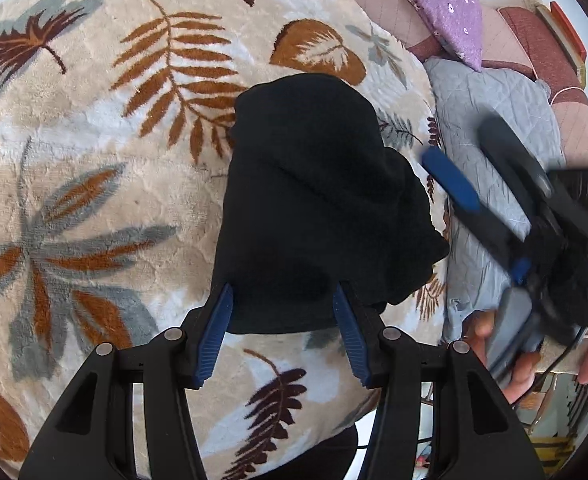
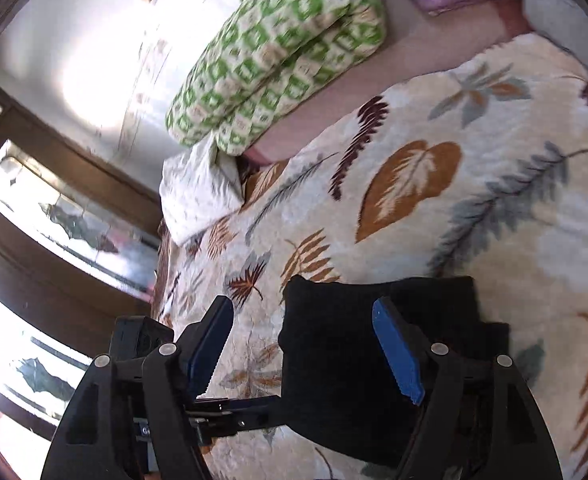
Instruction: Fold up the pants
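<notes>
where visible — no writing; pants (image 1: pixel 314 200) perhaps folded

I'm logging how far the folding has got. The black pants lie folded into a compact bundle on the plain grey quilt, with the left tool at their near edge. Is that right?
Not quite. The pants lie on the leaf-patterned blanket, not the grey quilt, which sits off to the side. The left wrist view shows this. The rest holds: they are a compact bundle, with the left tool at their near edge.
</notes>
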